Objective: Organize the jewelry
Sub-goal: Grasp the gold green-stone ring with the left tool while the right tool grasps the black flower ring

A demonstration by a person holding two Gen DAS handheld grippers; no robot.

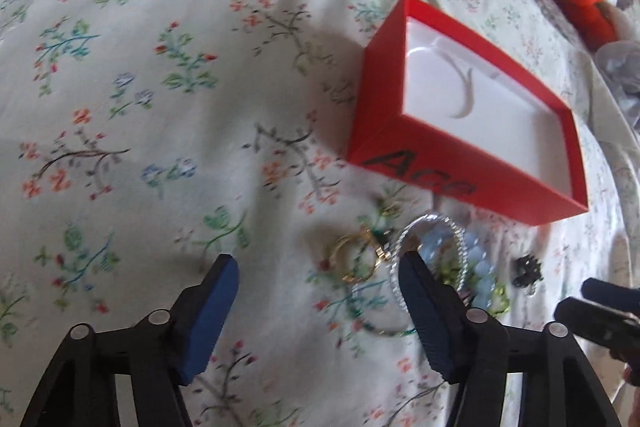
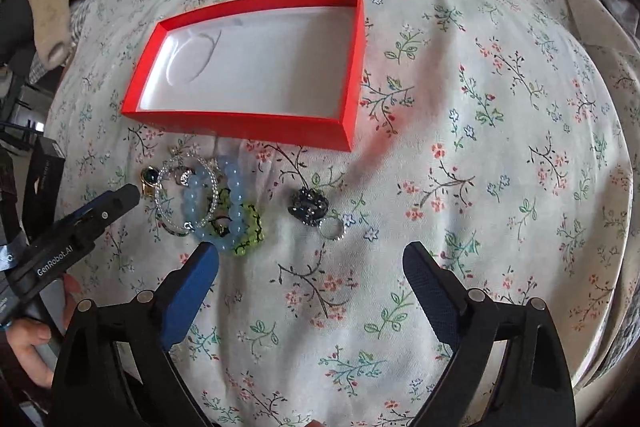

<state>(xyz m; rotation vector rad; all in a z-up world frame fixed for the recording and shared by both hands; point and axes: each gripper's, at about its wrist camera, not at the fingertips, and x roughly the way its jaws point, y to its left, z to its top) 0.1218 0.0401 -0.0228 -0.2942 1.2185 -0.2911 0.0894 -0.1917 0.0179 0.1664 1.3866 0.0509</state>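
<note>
Bed under my jaws, covered by a floral sheet [image 2: 460, 155], wrinkled; open red box [image 2: 256, 125] lies on it, white lining; just beside its near wall, a tangle of bracelets [image 2: 212, 203]; near those, a dark beaded piece [image 2: 310, 209] touching a small ring [image 2: 332, 229].
</note>
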